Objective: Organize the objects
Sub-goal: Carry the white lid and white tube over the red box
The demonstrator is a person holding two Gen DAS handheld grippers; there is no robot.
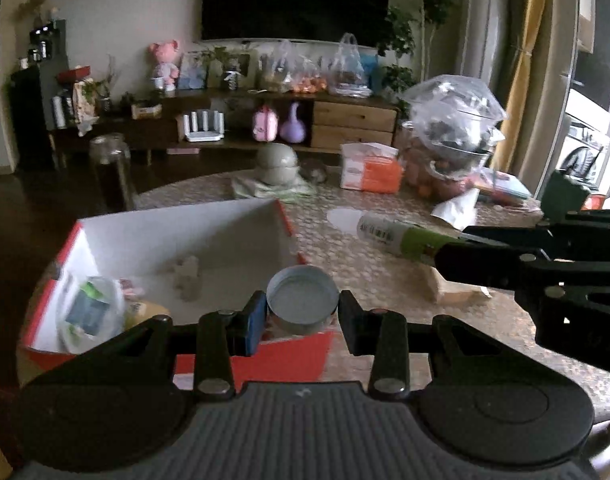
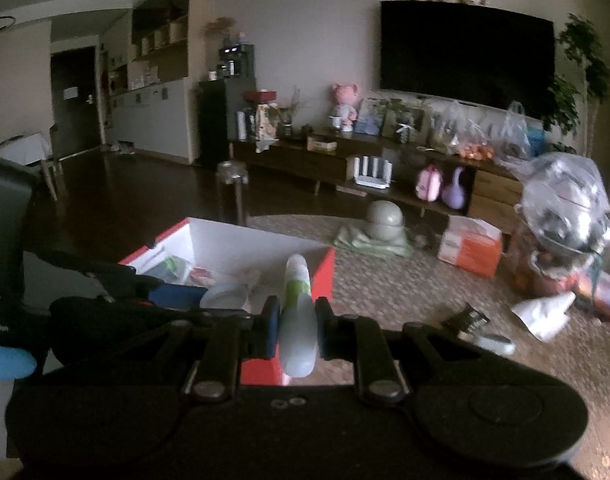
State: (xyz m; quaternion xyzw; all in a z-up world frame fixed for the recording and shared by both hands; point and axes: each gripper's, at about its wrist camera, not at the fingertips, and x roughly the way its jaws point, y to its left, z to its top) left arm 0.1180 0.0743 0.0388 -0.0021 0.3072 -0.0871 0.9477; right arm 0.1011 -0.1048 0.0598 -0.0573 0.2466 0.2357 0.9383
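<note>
My left gripper (image 1: 301, 312) is shut on a small round jar with a pale lid (image 1: 303, 294), held just above the near corner of a red box with a white inside (image 1: 177, 236). Off to the right, my right gripper (image 2: 298, 328) is shut on a white and green tube (image 2: 299, 308), whose far end points toward the box (image 2: 323, 276). In the left wrist view that tube (image 1: 397, 236) juts leftward from the right gripper's dark fingers (image 1: 489, 264). The box holds a few packets and a clear bag (image 1: 91, 312).
On the patterned table (image 1: 365, 272) lie an orange and white tissue pack (image 1: 371, 172), stacked grey bowls (image 1: 277, 164), a bulging plastic bag of things (image 1: 453, 120), a white paper scrap (image 2: 545, 312) and a dark wrapper (image 2: 467, 320). A glass jar (image 1: 111, 168) stands behind the box.
</note>
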